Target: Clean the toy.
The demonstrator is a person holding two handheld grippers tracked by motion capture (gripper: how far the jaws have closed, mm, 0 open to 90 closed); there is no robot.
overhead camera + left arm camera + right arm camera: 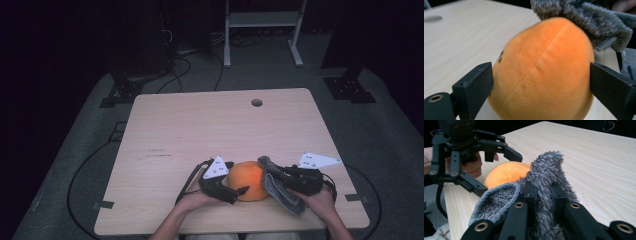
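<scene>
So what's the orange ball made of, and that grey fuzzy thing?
The orange ball looks like soft plush fabric: short velvety nap and a stitched seam across it. The grey cloth seems to be shaggy microfibre or chenille, with long fluffy fibres and a hemmed edge.

An orange plush ball (248, 180), round and soft with a stitched seam running over it, rests on the counter (210, 125) near its front edge. A grey fuzzy cloth (275, 186), shaggy on one side and knit-textured on the other, drapes bunched against the ball's right side, touching it.
</scene>
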